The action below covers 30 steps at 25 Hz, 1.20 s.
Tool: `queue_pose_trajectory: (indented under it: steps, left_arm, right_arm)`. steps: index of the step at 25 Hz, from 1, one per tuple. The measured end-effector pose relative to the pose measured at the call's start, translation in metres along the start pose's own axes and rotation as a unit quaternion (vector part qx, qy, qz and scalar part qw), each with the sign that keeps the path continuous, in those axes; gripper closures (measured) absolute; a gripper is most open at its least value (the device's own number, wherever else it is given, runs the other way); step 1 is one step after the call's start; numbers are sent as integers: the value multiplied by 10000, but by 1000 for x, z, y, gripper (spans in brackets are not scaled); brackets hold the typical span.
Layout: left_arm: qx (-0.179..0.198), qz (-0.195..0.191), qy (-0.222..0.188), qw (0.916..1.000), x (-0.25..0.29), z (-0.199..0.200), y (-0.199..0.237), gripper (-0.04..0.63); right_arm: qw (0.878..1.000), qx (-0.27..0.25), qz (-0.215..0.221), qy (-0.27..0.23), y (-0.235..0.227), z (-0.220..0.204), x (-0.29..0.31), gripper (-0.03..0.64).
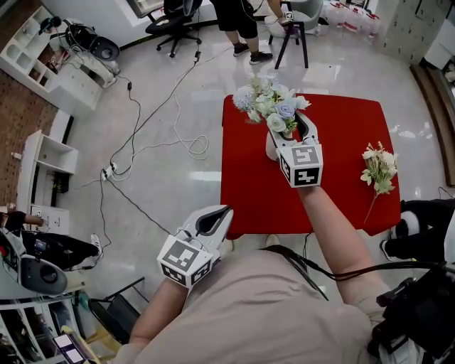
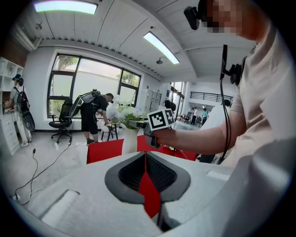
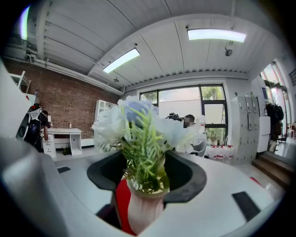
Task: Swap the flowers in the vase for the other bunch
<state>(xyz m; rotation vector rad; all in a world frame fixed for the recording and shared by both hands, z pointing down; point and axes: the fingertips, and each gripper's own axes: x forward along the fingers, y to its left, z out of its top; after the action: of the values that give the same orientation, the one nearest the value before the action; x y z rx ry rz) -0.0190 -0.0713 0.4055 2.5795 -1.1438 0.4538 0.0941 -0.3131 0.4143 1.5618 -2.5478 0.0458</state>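
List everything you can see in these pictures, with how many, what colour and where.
Square table with red cloth: one, red, centre right.
Ribbed white vase: one, white, table's far left part.
White and pale blue flower bunch: one, standing in the vase.
Cream flower bunch: one, lying near the table's right edge.
Black office chair: one, far floor.
White shelf units: two, along the left.
Standing person: one, dark clothes, beyond the table.
Left tool: one, white, jaws together, empty, off the table's near left corner.
Right tool: one, white, jaws open either side of the vase.
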Motion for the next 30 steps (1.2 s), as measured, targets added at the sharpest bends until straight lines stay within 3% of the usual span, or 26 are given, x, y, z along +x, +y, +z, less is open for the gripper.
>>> queue_pose_trajectory:
  steps: [2, 10, 30]
  left_arm:
    - [0, 12, -8, 10000, 0, 1, 0, 586]
    - [37, -68, -36, 10000, -4, 4, 4, 586]
    - [45, -287, -103, 9995, -24, -7, 11, 586]
  right_arm:
    - [10000, -21, -58, -1, -2, 1, -1, 408]
    - [9999, 29, -121, 55, -4, 0, -5, 515]
    - [9993, 79, 85, -344, 6, 51, -24, 541]
